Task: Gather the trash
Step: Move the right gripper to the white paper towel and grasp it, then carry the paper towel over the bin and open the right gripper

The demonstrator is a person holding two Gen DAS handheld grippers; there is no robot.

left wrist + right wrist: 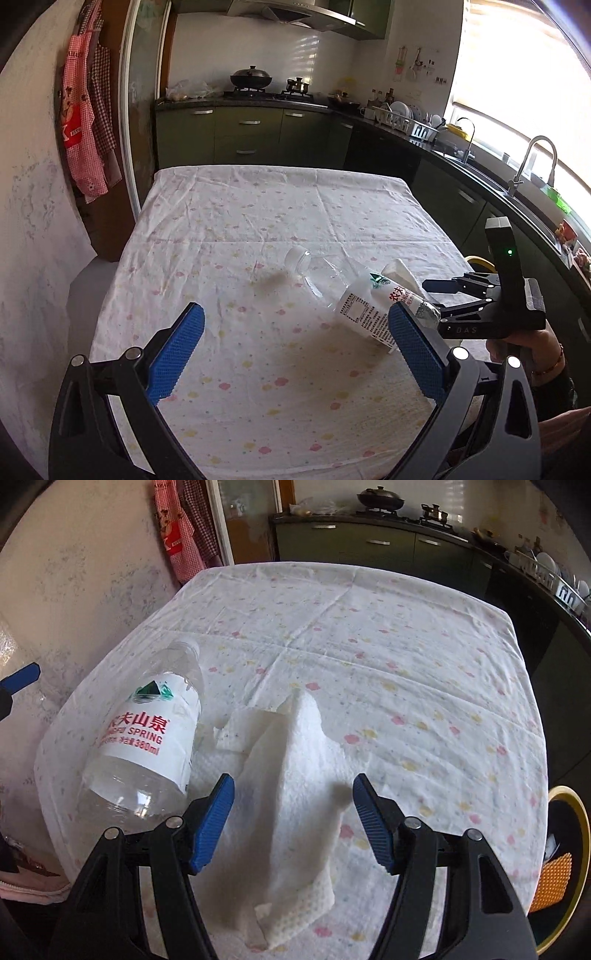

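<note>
A clear plastic water bottle (354, 299) (147, 734) with a white label lies on its side, capless, on the flowered tablecloth (258, 229) (406, 672). Just right of it lies a crumpled white paper towel (397, 271) (295, 760). My right gripper (293, 782) (432, 297) hangs open over the towel, with the towel's raised fold between its blue fingers and no pad pressing on it. A hand (517, 350) holds that gripper. My left gripper (295, 314) stands wide open above bare cloth, left of the bottle's base; one of its blue fingertips (22, 675) shows at the left edge.
A bin with a yellow rim and black liner (565, 849) (480, 260) stands on the floor off the table's right side. Dark kitchen counters with a sink tap (535, 162) run behind and to the right. Aprons (88, 122) hang on the left wall.
</note>
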